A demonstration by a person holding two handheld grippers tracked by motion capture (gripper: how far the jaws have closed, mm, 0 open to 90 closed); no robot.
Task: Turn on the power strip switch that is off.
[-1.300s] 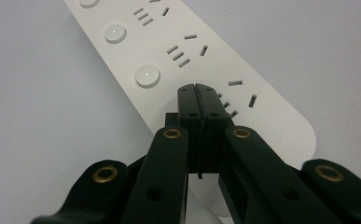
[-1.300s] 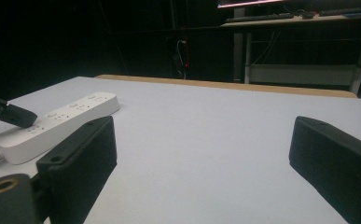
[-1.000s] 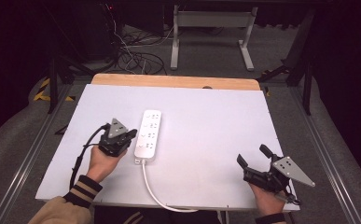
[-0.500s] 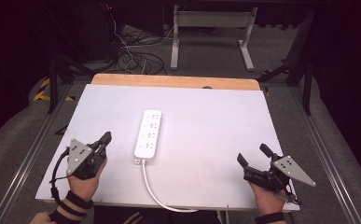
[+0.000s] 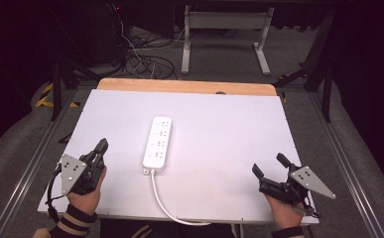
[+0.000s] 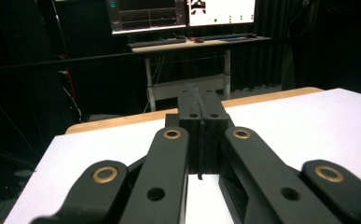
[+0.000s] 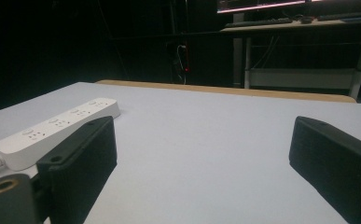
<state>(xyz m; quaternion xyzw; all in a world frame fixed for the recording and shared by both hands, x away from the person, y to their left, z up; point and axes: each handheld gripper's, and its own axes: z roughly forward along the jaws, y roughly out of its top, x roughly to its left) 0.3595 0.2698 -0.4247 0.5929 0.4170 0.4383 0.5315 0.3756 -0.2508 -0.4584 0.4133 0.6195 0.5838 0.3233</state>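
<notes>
With your left gripper [image 5: 101, 147] fingers clenched on nothing and your right gripper [image 5: 269, 172] fingers released, a careless reach could shove the power strip [image 5: 159, 143] across the worktop [image 5: 229, 124] or snag its cord [image 5: 167, 208]

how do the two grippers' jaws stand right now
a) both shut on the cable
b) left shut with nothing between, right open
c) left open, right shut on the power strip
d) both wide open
b: in the left gripper view the left gripper has its jaws pressed together with nothing between them, while in the right gripper view the right gripper has its jaws spread wide over the bare table, apart from the power strip.
</notes>
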